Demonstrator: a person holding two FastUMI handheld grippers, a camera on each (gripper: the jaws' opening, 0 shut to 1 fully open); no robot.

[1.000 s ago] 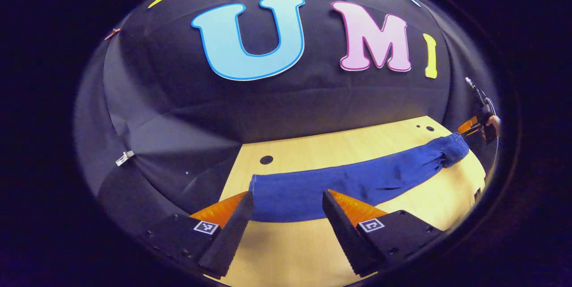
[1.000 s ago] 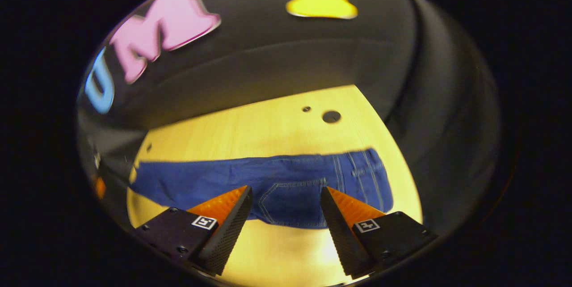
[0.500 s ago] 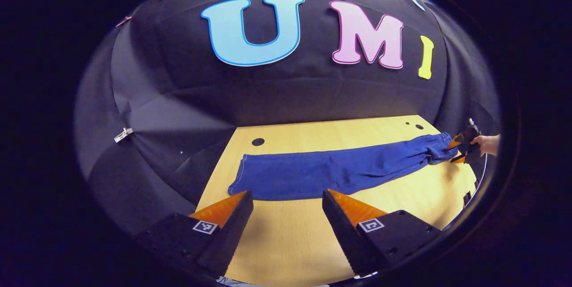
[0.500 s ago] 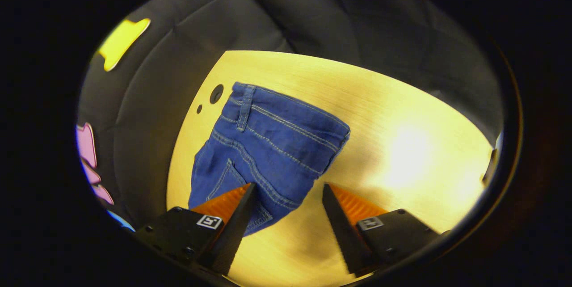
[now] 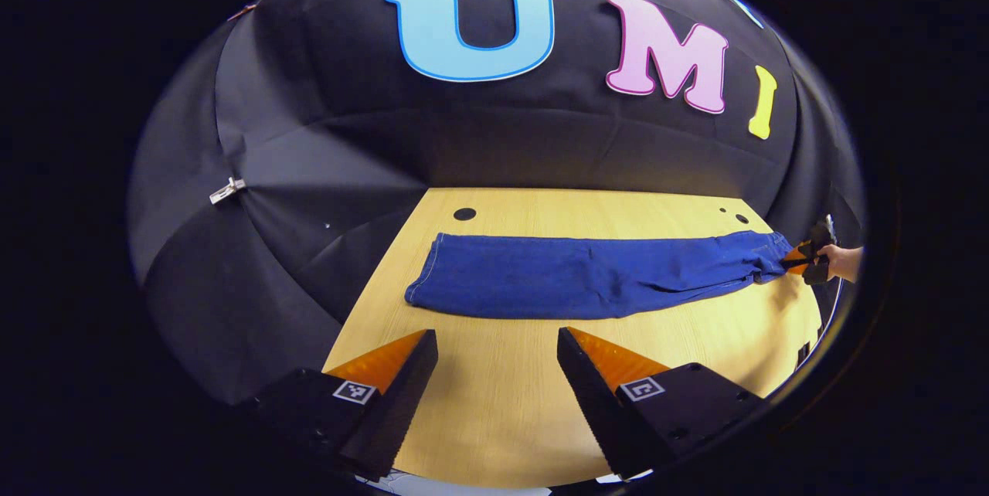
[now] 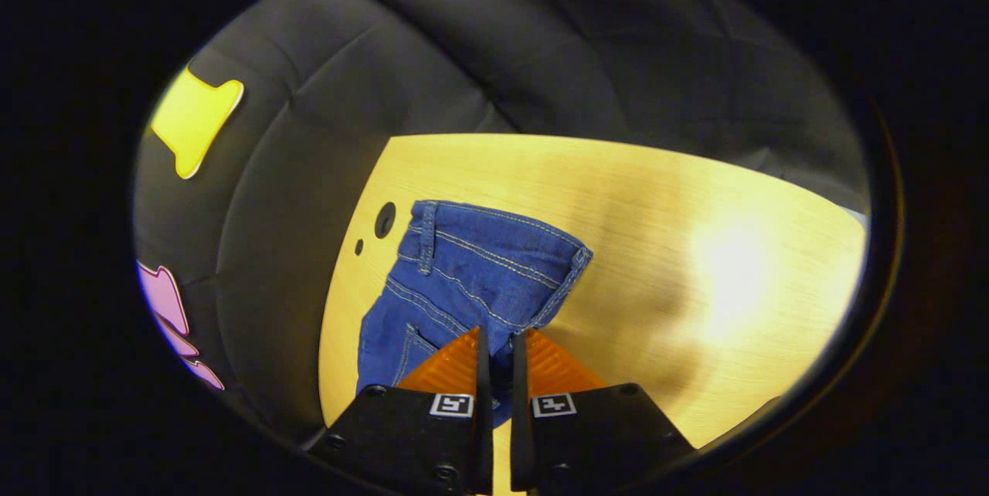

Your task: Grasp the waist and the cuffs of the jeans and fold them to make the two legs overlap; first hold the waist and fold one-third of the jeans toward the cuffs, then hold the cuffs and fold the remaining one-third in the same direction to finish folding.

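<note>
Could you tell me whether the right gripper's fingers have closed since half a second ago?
Yes. The right gripper stood wide open then; now its fingers have come together on the waist edge of the jeans, which lie on the table.

Light wood table (image 5: 541, 419) fills lower centre of left gripper view, w/ dark round holes near its far edge. Black cloth wall (image 5: 324, 164) behind, creased, small clip at left. Bright glare on tabletop, centre-right of right gripper view.

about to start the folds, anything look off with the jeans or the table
Nothing stands out. The jeans lie flat and straight on the table, legs overlapped; the right gripper is closed on the waist edge.
</note>
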